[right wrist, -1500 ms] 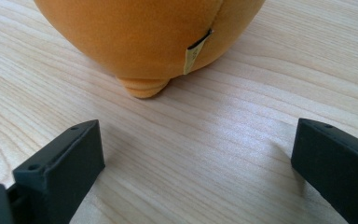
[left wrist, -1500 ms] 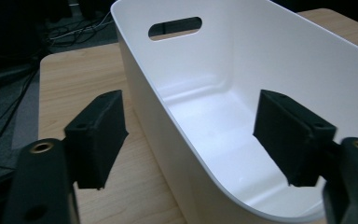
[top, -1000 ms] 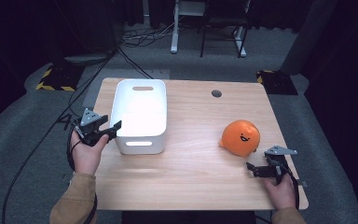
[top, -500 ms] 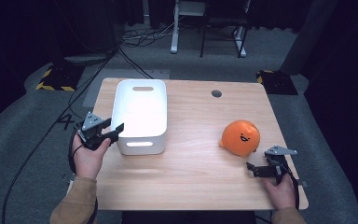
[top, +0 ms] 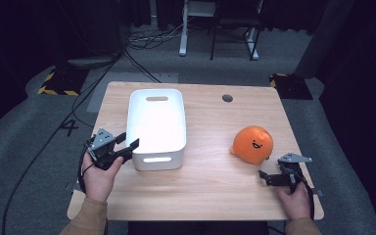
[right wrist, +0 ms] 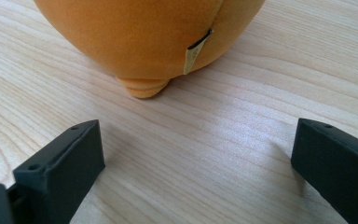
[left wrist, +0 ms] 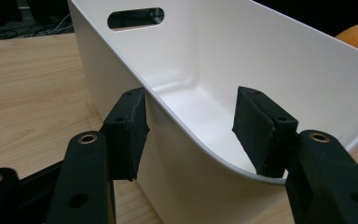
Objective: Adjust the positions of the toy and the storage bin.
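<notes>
Left gripper view: left gripper (left wrist: 191, 135) jaws open, straddling white bin (left wrist: 223, 70) corner wall, one jaw inside, one outside.

Both grippers are black: the left gripper (top: 127, 149) and right gripper (top: 267, 177) carry grey three-cornered plates, trailing cables, and blocky screw-holed fingers (left wrist: 128, 128). Tan sleeves (top: 90, 218) cover the wrists.
</notes>
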`<move>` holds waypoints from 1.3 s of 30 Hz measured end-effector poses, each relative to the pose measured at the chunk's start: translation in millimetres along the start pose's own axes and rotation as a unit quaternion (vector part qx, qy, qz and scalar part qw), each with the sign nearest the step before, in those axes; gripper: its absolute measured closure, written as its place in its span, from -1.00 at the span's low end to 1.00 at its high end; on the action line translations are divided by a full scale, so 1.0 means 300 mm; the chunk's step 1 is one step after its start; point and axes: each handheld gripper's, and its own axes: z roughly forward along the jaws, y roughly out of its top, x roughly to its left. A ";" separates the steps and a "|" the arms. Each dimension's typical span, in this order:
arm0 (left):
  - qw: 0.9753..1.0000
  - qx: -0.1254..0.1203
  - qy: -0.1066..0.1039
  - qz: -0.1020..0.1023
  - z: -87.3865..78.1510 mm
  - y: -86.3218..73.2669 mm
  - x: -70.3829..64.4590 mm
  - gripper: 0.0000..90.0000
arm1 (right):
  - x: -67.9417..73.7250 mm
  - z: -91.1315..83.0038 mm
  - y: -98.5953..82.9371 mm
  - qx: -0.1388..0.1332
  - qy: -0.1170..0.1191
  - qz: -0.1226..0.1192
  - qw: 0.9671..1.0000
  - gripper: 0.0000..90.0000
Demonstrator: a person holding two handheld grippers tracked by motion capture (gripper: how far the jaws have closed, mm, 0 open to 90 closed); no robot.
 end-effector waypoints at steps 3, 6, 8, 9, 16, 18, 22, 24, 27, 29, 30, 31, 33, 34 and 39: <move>1.000 -0.011 -0.010 -0.003 0.004 -0.016 -0.041 -0.03 | 0.000 0.000 0.000 0.000 0.000 0.000 1.000 -0.95; 1.000 -0.007 -0.018 0.007 0.003 -0.019 -0.078 -0.03 | 0.000 0.000 0.000 0.000 0.000 0.000 1.000 -0.95; 1.000 -0.001 -0.024 0.011 0.003 -0.020 -0.103 -0.04 | 0.000 0.000 0.000 0.000 0.000 0.000 1.000 -0.95; 1.000 0.000 -0.026 0.013 0.003 -0.021 -0.109 -0.04 | 0.000 0.000 0.000 0.000 0.000 0.000 1.000 -0.95; 0.999 0.006 -0.033 0.023 -0.001 -0.034 -0.191 -0.10 | 0.000 0.000 0.000 0.000 0.000 -0.001 1.000 -0.95; 0.999 0.010 -0.035 0.029 -0.002 -0.034 -0.209 -0.12 | 0.000 0.000 0.000 0.000 0.000 -0.001 1.000 -0.95; 0.999 0.010 -0.042 0.032 0.000 -0.037 -0.232 -0.14 | 0.000 0.000 0.000 -0.001 0.000 -0.001 1.000 -0.94; 0.998 0.009 -0.051 0.034 0.002 -0.041 -0.255 -0.14 | 0.000 0.000 0.000 -0.001 0.000 0.000 1.000 -0.94; 0.997 0.005 -0.062 0.035 0.003 -0.050 -0.277 -0.15 | 0.000 0.000 0.000 -0.002 0.000 0.000 1.000 -0.94; 0.997 0.007 -0.065 0.036 0.000 -0.054 -0.295 -0.16 | 0.000 0.000 0.000 -0.001 0.001 -0.001 1.000 -0.94; 0.997 0.006 -0.065 0.036 -0.001 -0.055 -0.305 -0.17 | 0.000 0.000 0.000 -0.001 0.000 0.000 1.000 -0.94; 0.997 0.009 -0.065 0.039 -0.003 -0.056 -0.314 -0.18 | 0.000 0.000 0.000 -0.002 0.000 0.000 1.000 -0.94; 0.997 0.009 -0.066 0.040 -0.003 -0.057 -0.323 -0.22 | 0.000 0.000 0.000 -0.001 0.001 0.000 1.000 -0.94; 0.997 0.009 -0.066 0.040 -0.002 -0.059 -0.333 -0.22 | 0.000 0.000 0.000 -0.001 0.001 0.000 1.000 -0.94; 0.996 0.016 -0.068 0.049 -0.001 -0.061 -0.378 -0.30 | 0.000 0.000 0.000 -0.001 0.001 0.000 1.000 -0.94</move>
